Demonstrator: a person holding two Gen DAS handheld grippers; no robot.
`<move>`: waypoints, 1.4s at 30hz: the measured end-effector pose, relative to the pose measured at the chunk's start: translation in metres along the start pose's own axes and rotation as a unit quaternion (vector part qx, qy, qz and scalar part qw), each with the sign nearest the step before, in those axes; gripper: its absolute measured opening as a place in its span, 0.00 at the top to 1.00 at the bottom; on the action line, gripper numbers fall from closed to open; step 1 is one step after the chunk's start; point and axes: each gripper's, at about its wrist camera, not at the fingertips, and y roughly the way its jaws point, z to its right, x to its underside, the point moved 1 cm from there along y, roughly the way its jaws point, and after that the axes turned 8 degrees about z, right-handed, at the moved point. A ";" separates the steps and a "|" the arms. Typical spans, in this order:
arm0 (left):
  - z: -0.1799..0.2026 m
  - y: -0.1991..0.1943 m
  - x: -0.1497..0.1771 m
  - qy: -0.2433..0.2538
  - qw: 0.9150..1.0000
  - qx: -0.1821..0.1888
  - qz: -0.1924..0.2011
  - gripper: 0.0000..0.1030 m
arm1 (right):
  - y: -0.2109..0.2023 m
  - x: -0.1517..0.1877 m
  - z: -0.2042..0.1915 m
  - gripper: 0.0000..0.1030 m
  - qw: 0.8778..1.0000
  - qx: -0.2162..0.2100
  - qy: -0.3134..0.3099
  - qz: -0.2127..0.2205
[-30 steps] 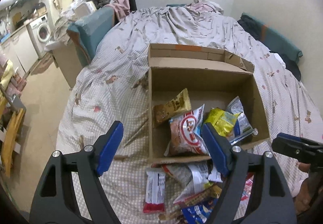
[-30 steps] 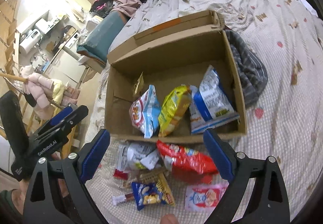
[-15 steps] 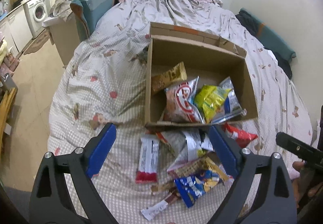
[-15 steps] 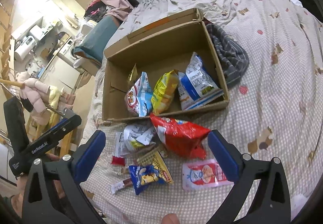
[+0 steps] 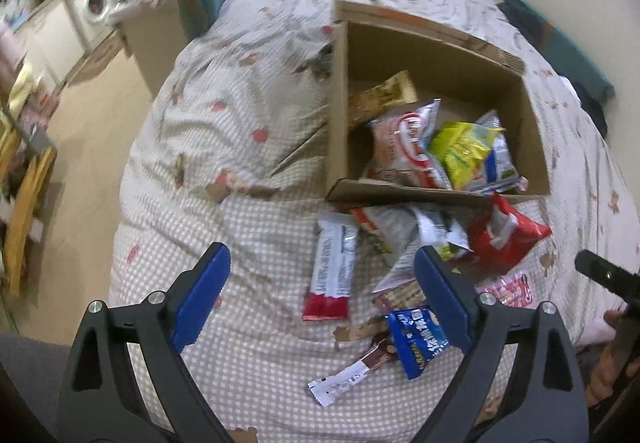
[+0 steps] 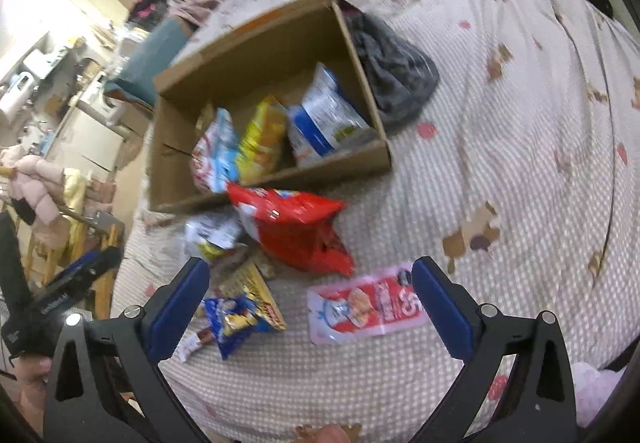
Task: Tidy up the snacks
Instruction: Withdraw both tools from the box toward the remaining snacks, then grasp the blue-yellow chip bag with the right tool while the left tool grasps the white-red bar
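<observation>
Left gripper (image 5: pixel 322 285) jaws spread wide, holding nothing, hanging above the bed (image 5: pixel 260 323) near its foot edge. Right gripper (image 6: pixel 310 297) also wide apart, nothing in it, above the same loose pile. Between the left fingers: a white-and-red bar wrapper (image 5: pixel 334 269) lying flat, a small brown-and-white stick pack (image 5: pixel 352 375) nearer the foot edge, a blue packet (image 5: pixel 420 337) just inside the right-hand finger. Between the right fingers: a pink-and-red flat pouch (image 6: pixel 366 309) near the right-hand finger, the blue packet (image 6: pixel 236 317) overlapping a yellow striped pack (image 6: pixel 256 289) near the left-hand one. Beyond those a red chip bag (image 6: pixel 294 227), crumpled, its top touching the front wall of the cardboard box (image 6: pixel 344 163); a silver-white bag (image 6: pixel 214 231) just beside it, also against the box front. Box sits open on the bed toward the middle. Inside it, standing tilted in a row: a red-and-white bag (image 5: pixel 402 145), a yellow bag (image 5: pixel 458 149), a blue-and-white bag (image 6: pixel 326 115), plus a brown-gold packet (image 5: pixel 380 97) leaning on the box's left wall. Dark grey cloth (image 6: pixel 394 67) bunched against the box's right outer wall. Washing machine (image 5: pixel 96 3) far off beyond the bed's left side. Both views motion-blurred.
</observation>
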 end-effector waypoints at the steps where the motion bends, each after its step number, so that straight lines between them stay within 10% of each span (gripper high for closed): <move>1: -0.005 0.003 0.001 -0.012 1.000 -0.002 -0.007 0.11 | 0.001 -0.001 0.003 0.00 1.000 -0.003 0.007 -0.001; 11: -0.027 0.028 0.007 -0.076 0.995 -0.017 -0.065 0.11 | 0.057 0.019 0.011 0.00 0.990 -0.017 0.049 -0.132; 21: -0.031 0.034 0.006 -0.076 0.994 -0.029 -0.077 0.11 | 0.126 0.056 -0.076 0.01 0.967 -0.023 -0.103 -0.233; 23: -0.031 0.036 0.006 -0.072 0.994 -0.031 -0.080 0.11 | 0.135 0.062 -0.077 0.15 0.962 -0.019 -0.110 -0.248; 33: -0.040 0.043 0.002 -0.092 0.991 -0.044 -0.089 0.11 | 0.094 0.058 -0.063 0.54 0.972 -0.045 -0.105 -0.207; 42: -0.037 0.069 -0.014 -0.069 0.991 -0.049 -0.101 0.16 | 0.022 0.018 -0.032 0.59 0.986 -0.118 -0.054 -0.102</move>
